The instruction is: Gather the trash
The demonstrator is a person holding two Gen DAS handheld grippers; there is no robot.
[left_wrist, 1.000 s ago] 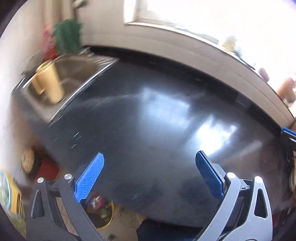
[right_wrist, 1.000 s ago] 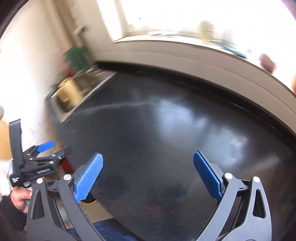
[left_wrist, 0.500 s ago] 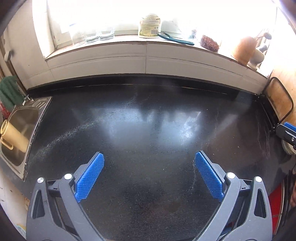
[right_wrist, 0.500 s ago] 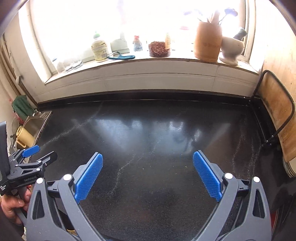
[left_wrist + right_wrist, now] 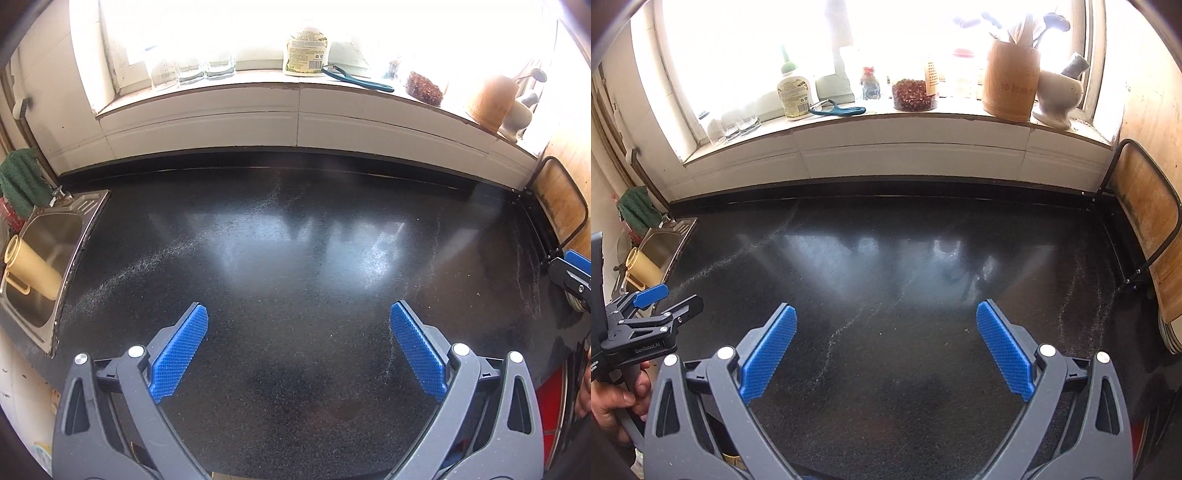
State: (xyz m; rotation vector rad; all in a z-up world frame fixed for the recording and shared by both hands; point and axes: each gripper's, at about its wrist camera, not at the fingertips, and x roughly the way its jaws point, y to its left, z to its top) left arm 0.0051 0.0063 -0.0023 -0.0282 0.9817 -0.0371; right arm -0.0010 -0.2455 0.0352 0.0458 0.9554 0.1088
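My left gripper (image 5: 299, 343) is open and empty, held over the near part of a black speckled countertop (image 5: 295, 251). My right gripper (image 5: 886, 343) is also open and empty over the same countertop (image 5: 886, 266). The left gripper also shows at the left edge of the right wrist view (image 5: 650, 317), held by a hand. The tip of the right gripper shows at the right edge of the left wrist view (image 5: 572, 273). I see no piece of trash on the countertop in either view.
A steel sink (image 5: 48, 251) with a yellow jug (image 5: 29, 269) lies at the left. The windowsill holds glasses (image 5: 735, 122), a soap bottle (image 5: 794, 92), a peeler (image 5: 838, 109), a bowl (image 5: 914, 94), a bamboo utensil holder (image 5: 1010, 81) and a mortar (image 5: 1056, 96). A wooden board (image 5: 1148, 236) leans at the right.
Both views have swung right from the sink side to face the window and have steadied. Both grippers have stayed open.
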